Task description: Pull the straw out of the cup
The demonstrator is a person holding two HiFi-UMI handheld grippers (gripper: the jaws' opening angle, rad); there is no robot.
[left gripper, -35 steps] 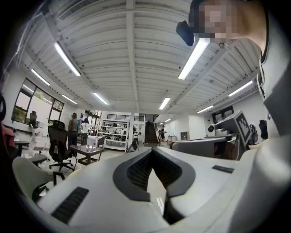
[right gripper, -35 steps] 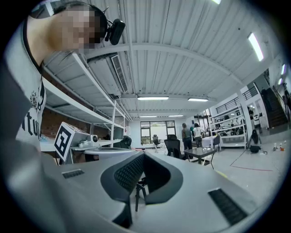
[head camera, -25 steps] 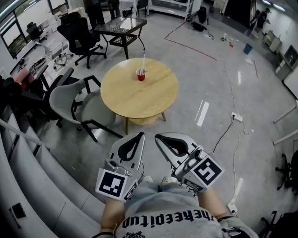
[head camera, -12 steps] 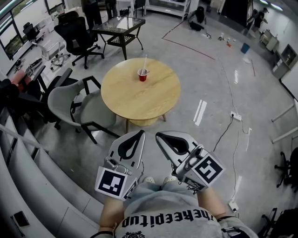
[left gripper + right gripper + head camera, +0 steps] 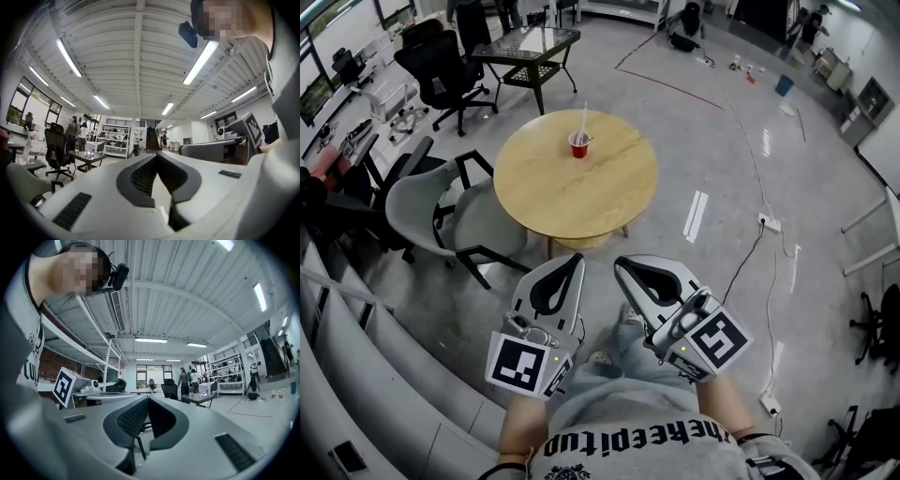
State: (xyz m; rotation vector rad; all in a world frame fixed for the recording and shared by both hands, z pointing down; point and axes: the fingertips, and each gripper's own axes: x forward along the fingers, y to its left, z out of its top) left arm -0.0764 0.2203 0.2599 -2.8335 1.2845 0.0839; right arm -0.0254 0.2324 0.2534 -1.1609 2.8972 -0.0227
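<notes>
A small red cup [image 5: 578,145] stands on the far part of a round wooden table [image 5: 575,187], with a pale straw [image 5: 584,120] sticking up out of it. My left gripper [image 5: 577,258] and right gripper [image 5: 619,263] are held low, close to my body, well short of the table. Both are shut with nothing between the jaws. Each gripper view looks up along closed jaw tips, the left gripper [image 5: 157,154] and the right gripper [image 5: 148,398], toward the ceiling and the far room; neither shows the cup.
A grey chair [image 5: 450,214] stands at the table's left. Black office chairs [image 5: 441,66] and a glass-topped side table [image 5: 528,42] are beyond it. A cable and power strip [image 5: 766,223] lie on the floor at right. People [image 5: 186,379] stand far off.
The view has shifted: the table and cup sit slightly nearer and more to the left. Both grippers stay shut near my body, and one foot now shows forward between them.
</notes>
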